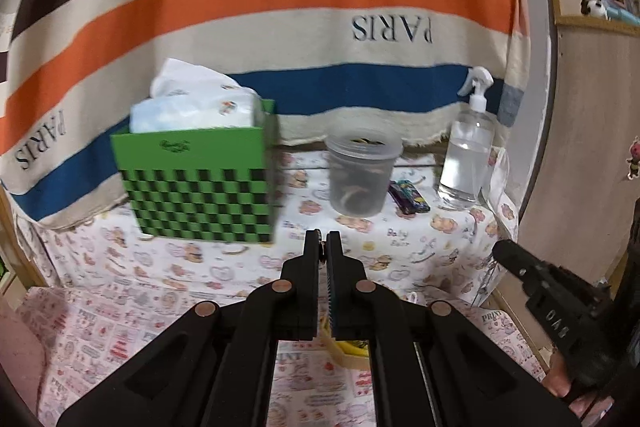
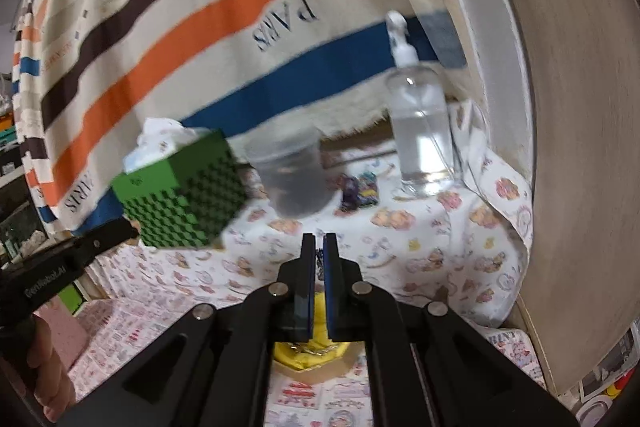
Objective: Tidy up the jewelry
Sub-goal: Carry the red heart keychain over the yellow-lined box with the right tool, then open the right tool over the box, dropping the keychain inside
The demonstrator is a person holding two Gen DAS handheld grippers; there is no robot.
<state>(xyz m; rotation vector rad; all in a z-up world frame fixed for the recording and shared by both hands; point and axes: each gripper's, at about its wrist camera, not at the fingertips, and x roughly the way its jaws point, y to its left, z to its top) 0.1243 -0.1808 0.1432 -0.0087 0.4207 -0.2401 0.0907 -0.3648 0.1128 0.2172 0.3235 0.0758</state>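
My left gripper [image 1: 322, 241] is shut, with a small metal jewelry piece [image 1: 320, 247] pinched between its tips. My right gripper [image 2: 319, 243] is shut on a thin dark chain [image 2: 319, 259] that hangs between its fingers. Below both grippers lies a wooden tray with a yellow lining [image 2: 316, 351], mostly hidden by the fingers; it also shows in the left wrist view [image 1: 348, 349]. A chain lies on the yellow lining [image 2: 310, 347]. The right gripper's body shows at the right of the left wrist view [image 1: 552, 291]. The left gripper's body shows at the left of the right wrist view [image 2: 60, 267].
A green checkered box [image 1: 196, 187] with a tissue pack stands at the back left. A translucent plastic jar [image 1: 362, 173], small coloured packets [image 1: 408, 197] and a clear spray bottle [image 1: 468, 151] stand behind on the printed cloth. A striped "PARIS" cloth hangs behind. A wooden panel [image 2: 580, 147] is at right.
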